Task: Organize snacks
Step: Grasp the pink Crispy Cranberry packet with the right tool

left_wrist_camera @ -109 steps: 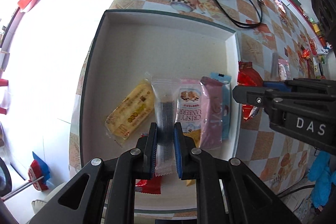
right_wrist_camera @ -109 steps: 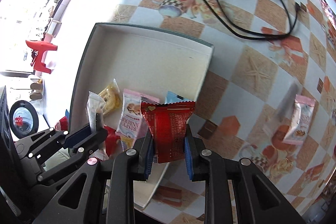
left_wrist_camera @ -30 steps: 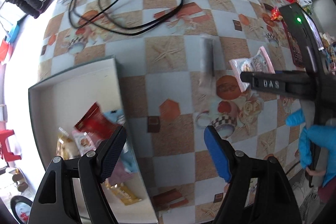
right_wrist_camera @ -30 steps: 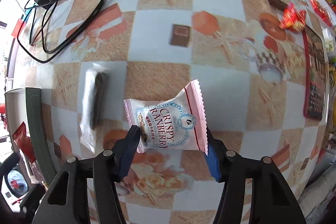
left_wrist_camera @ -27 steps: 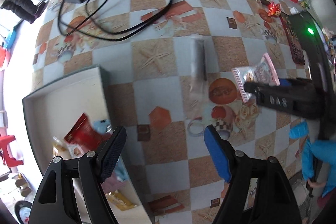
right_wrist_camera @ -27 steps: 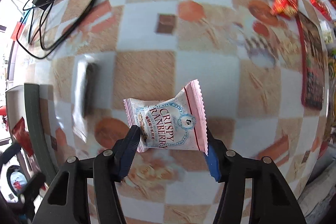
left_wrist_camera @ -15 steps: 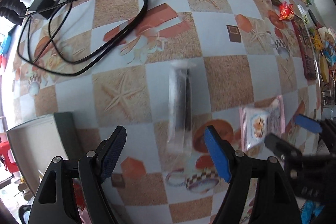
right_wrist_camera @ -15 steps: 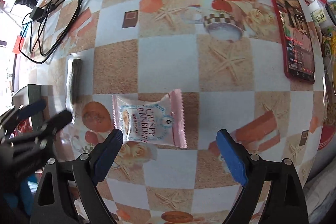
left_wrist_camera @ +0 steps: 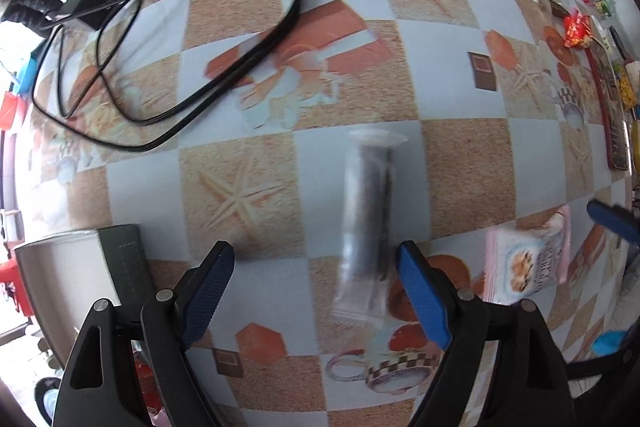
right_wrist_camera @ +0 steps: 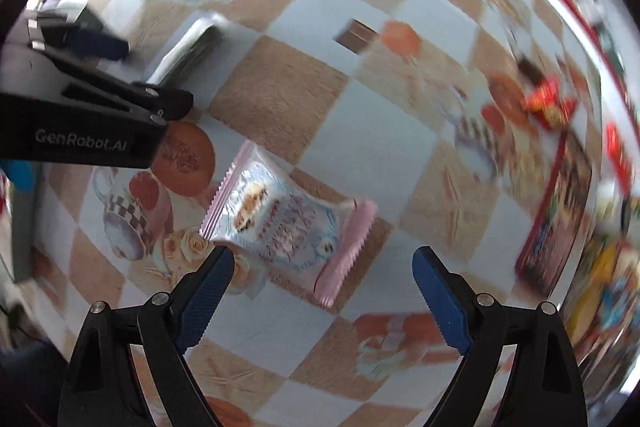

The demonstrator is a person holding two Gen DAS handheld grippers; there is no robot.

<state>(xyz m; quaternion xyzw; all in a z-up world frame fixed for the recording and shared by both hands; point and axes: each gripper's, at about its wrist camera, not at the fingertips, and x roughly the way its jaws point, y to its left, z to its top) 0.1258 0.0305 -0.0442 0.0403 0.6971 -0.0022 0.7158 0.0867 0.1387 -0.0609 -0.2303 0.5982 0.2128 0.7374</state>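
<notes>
So the clear-wrapped dark snack stick [left_wrist_camera: 366, 227] lay flat on the checkered tablecloth [left_wrist_camera: 248, 195], lengthwise between the left gripper [left_wrist_camera: 316, 275] pads, nearer the right-hand pad; no pad touched it. Left jaws stood spread wide and had just been opening a bit further. Pink cranberry snack packet [right_wrist_camera: 288, 223] lay flat on the cloth just beside the stick, under the right gripper [right_wrist_camera: 320, 269]. Right jaws had just been opening too, also spread wide, with the packet below them and no pad pressed on it; its left pad [right_wrist_camera: 204, 295] sat close to the packet's near corner. Corner of the grey box [left_wrist_camera: 76, 267] showed to the left of the left gripper. Black cable with adapter [left_wrist_camera: 160, 39] lay farther back on the cloth. Red snacks [right_wrist_camera: 548, 107] sat well apart, toward the table's far side.
</notes>
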